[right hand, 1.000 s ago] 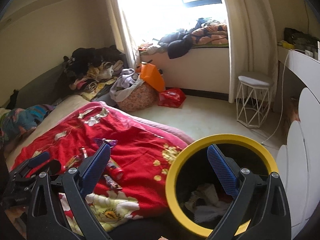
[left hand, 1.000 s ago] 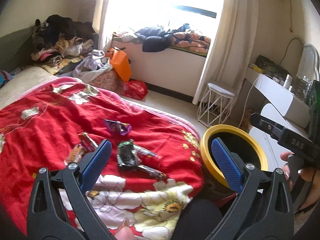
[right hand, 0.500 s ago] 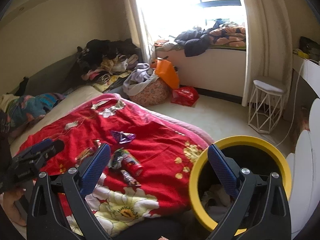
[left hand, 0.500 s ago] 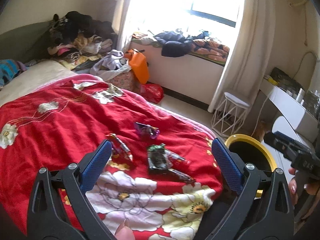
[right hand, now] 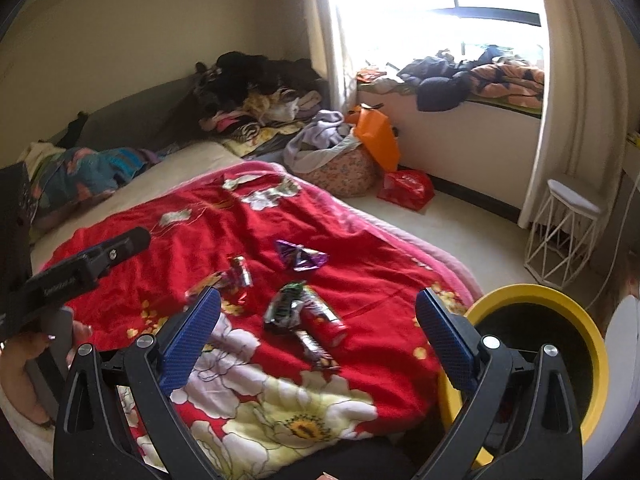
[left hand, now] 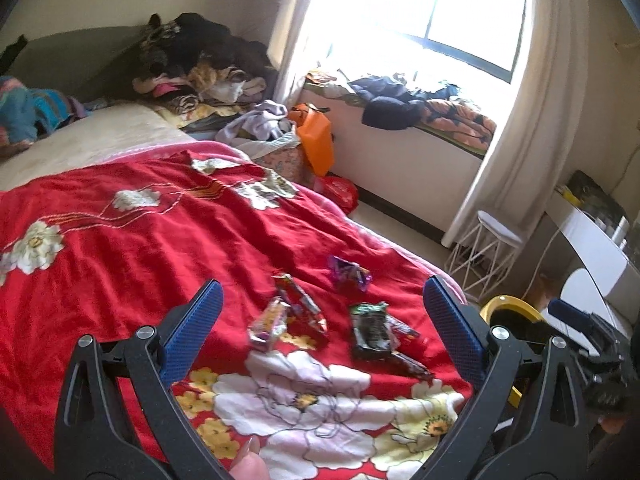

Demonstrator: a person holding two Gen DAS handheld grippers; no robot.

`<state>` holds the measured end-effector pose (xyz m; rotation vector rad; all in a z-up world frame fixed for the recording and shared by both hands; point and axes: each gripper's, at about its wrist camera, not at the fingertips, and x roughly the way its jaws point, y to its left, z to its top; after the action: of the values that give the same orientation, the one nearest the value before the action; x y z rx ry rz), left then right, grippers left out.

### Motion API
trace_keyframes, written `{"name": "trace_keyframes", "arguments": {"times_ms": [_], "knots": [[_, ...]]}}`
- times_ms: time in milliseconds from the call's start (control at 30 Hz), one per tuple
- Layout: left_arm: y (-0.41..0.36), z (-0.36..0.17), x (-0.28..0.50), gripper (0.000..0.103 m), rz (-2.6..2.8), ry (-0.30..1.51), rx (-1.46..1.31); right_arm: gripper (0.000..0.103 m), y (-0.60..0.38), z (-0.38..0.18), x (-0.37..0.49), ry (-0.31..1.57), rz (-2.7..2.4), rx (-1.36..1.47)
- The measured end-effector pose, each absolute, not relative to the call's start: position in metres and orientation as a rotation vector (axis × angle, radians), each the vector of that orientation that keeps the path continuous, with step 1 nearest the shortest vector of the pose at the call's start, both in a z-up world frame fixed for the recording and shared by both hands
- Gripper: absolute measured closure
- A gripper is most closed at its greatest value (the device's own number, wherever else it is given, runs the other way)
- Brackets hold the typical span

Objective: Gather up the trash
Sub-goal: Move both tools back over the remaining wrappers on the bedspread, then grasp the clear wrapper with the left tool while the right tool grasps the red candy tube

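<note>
1. The left gripper point(left hand: 322, 334) is spread wide with nothing between its blue pads, held over the red floral blanket point(left hand: 120, 248). In the right wrist view only part of it and the hand holding it show at nine o'clock, cut by the frame edge.
2. A silver crinkled wrapper point(left hand: 270, 322) lies on the blanket at the centre of the left view; its print is too blurred to read.
3. Touching it at one o'clock is a red patterned wrapper point(left hand: 300, 304).
4. A purple wrapper point(left hand: 349, 273) sits apart at twelve o'clock from the others.
5. At three o'clock from the silver one lies a dark green-edged wrapper point(left hand: 372, 330); it overlaps a red packet point(right hand: 322, 318) and a thin dark wrapper point(left hand: 410, 366), so their outlines are hard to separate.
6. The right gripper point(right hand: 318, 338) is likewise spread wide and empty, above the blanket's near edge. In the left view it shows only partly at four o'clock, clipped by the frame.
7. The yellow-rimmed bin point(right hand: 582, 322) stands on the floor just beside the bed at four o'clock in the right view. Its inside is dark, its contents cannot be made out, and the right finger hides part of the rim.
8. A white wire stool point(right hand: 566, 232) stands by the curtain at two o'clock.
</note>
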<state>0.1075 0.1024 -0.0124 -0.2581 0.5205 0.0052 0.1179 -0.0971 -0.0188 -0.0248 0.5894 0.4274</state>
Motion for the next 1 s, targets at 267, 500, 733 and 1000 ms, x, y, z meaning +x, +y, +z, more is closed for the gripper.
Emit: {"name": "trace_keyframes", "arguments": {"times_ms": [267, 500, 733, 1000], "knots": [[0.131, -0.020, 0.107, 0.011, 0.063, 0.527, -0.306, 0.008, -0.072, -0.029, 0.124, 0.622, 0.473, -0.060], [0.151, -0.037, 0.110, 0.011, 0.111, 0.561, -0.325, 0.008, -0.060, -0.049, 0.135, 0.663, 0.480, -0.082], [0.161, -0.062, 0.117, 0.011, 0.130, 0.629, -0.330, 0.014, -0.061, -0.072, 0.155, 0.708, 0.460, -0.103], [0.160, -0.083, 0.134, 0.028, 0.099, 0.709, -0.337, 0.034, -0.074, -0.098, 0.191, 0.782, 0.436, -0.168]]}}
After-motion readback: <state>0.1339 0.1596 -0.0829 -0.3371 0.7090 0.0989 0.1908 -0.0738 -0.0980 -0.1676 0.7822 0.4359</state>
